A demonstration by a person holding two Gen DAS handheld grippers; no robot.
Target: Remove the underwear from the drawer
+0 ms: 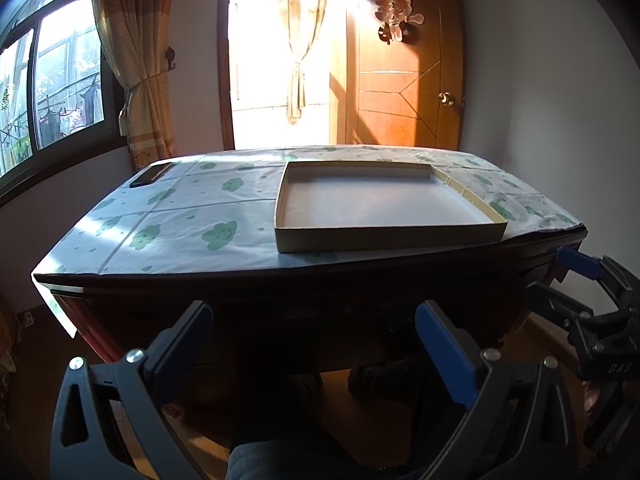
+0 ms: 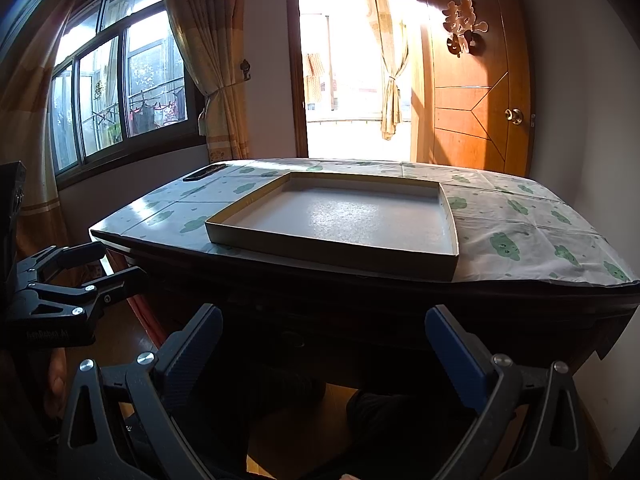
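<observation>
— What covers the surface [image 1: 180,216]?
— A pale blue-white cloth [image 2: 520,220] printed with green clouds; dark wood shows below it.
— And the tray [image 1: 384,236]?
— Cream walls, grey-white floor.
— The tongs?
— Both the left tongs [image 1: 314,344] and the right tongs [image 2: 324,352] are black with blue pads.
— Door [image 2: 476,92]?
— Orange-brown; the curtains [image 1: 136,52] are yellow check.
</observation>
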